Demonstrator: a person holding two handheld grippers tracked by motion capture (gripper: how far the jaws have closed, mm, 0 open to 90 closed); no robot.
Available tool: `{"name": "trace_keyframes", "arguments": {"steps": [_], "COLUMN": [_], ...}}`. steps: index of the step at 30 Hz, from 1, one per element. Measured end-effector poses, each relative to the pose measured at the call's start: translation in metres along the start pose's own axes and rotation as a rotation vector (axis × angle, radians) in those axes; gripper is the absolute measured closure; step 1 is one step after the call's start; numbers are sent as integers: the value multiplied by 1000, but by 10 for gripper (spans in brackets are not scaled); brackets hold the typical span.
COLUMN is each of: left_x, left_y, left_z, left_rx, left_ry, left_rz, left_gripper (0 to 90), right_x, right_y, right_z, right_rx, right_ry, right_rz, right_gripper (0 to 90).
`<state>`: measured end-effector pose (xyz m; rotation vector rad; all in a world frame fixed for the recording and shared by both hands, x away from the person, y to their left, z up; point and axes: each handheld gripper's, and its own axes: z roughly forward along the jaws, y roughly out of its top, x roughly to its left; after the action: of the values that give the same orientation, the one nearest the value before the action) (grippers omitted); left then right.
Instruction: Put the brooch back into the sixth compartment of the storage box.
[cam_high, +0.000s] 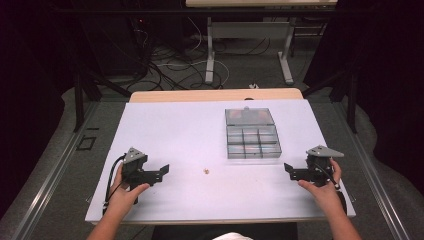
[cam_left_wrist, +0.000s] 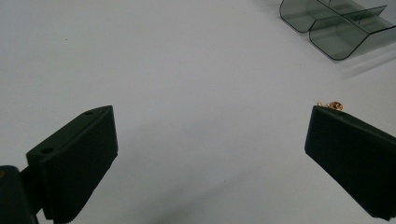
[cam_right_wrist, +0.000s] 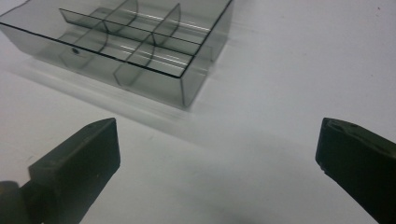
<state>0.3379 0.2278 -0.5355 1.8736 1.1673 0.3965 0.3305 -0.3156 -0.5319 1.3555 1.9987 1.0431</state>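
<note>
On the worktop we rest the left hand-held gripper and right hand-held gripper apart, jaws wide and empty, probably poised to start. Between them lies a small gold piece, just short of the open divided box.

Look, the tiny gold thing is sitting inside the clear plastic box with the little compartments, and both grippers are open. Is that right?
Not quite. The tiny gold thing is not inside the clear plastic box with little compartments; it lies on the white table, apart from the box, as the high view shows. The left gripper and right gripper are indeed open.
</note>
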Motion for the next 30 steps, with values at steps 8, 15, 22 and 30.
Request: {"name": "trace_keyframes", "arguments": {"steps": [8,15,22,30], "left_x": [-3,-4,-5,-7], "left_y": [2,1,0,0], "left_z": [-4,-5,-7,-5], "left_rx": [-9,-17,-8,-15], "left_ry": [-11,10,-1,-5], "left_rz": [8,11,6,2], "left_gripper": [32,32,32,32], "right_x": [15,26,45,65], "right_y": [5,11,22,36], "right_z": [2,5,5,2], "right_rx": [-1,-4,-4,-32], "right_ry": [53,75,145,188], "right_rz": [-18,-47,-58,-116], "right_gripper": [0,0,0,0]}}
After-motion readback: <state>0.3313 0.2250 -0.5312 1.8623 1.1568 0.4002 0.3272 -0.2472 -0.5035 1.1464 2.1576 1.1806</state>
